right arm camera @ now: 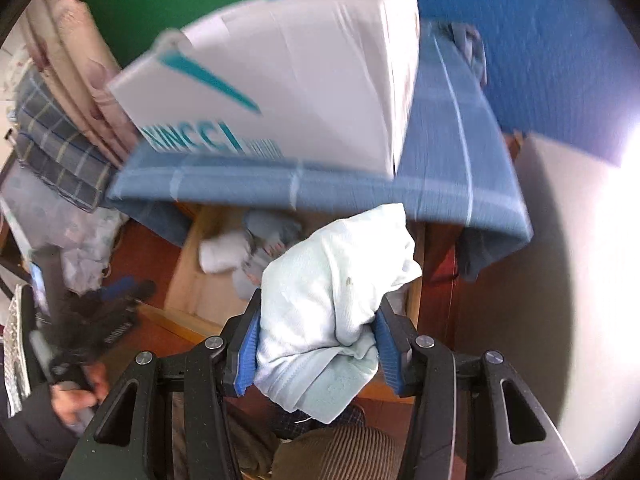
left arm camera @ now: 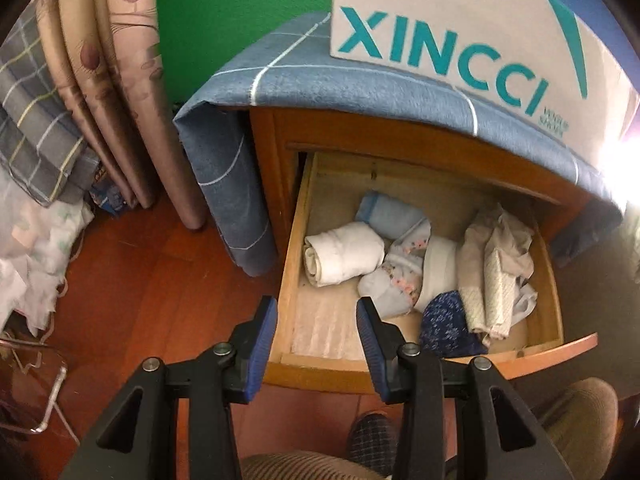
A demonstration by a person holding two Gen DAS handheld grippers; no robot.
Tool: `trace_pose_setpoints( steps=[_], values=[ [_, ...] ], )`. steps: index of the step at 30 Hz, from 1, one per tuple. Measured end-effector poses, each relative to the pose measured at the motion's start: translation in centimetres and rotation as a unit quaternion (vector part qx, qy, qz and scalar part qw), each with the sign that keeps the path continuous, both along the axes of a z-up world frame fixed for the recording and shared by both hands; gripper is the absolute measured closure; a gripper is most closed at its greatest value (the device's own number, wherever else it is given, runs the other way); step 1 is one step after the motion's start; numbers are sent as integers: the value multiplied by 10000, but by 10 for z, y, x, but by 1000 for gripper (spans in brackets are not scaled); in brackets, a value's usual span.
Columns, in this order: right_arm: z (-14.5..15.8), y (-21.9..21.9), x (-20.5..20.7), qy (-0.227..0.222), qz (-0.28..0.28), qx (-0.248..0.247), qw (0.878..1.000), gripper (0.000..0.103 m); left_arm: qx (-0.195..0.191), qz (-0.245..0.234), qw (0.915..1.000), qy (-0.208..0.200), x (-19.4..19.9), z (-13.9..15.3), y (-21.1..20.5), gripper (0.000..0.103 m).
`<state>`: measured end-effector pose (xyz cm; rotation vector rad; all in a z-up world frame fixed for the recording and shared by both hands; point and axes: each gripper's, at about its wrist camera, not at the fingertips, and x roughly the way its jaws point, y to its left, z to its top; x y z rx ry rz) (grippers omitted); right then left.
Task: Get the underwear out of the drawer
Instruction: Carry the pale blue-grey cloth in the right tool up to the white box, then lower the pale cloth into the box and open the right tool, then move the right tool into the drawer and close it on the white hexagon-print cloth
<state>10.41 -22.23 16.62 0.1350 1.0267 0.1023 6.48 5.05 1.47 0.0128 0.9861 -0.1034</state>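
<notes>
- Two grippers in play, one per wrist view.
- Right gripper [right arm camera: 316,340] clamped on pale mint underwear [right arm camera: 332,296], bundled, pads pressing both sides; bundle held above open drawer [right arm camera: 188,280], clear of its contents.
- Left gripper [left arm camera: 316,320] part-way open, nothing between fingers [left arm camera: 264,328]; poised over drawer's near left corner, one finger outside the left wall, other over bare drawer floor.
- Drawer [left arm camera: 298,216] pulled out of wooden nightstand [left arm camera: 360,132]; inside: white rolled piece [left arm camera: 344,256], light blue roll [left arm camera: 388,212] behind it, floral pale piece [left arm camera: 400,276], navy floral piece [left arm camera: 444,324], beige crumpled heap [left arm camera: 496,264] at right.
- White box lettered XINCCI [left arm camera: 460,28] on blue checked cloth [left arm camera: 280,76] draped over nightstand top.
- Curtain [left arm camera: 120,80] at left, red-brown floor [left arm camera: 140,280] below.
- Right view motion-blurred; hand [right arm camera: 76,396] at lower left gripping a dark handle.
</notes>
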Motion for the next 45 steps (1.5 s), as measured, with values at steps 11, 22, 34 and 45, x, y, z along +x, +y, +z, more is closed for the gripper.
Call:
trace_pose_setpoints(
  steps=[11,22,34,45],
  values=[
    [108,8,41,-933,40,69,9956,56,-266,387,9989,-5,-3,-6,18,61],
    [108,21,132,-500,-84,-342,9981,55,-311,398,9987,32,-1,-9,23,61],
    [70,30,162,-24,-81,-546,9985,52,-464,439,9979,91,-1,-12,25,61],
    [73,28,165,-127,-123,-561,9983,36,-508,450,9976,142,1,-14,25,61]
  ],
)
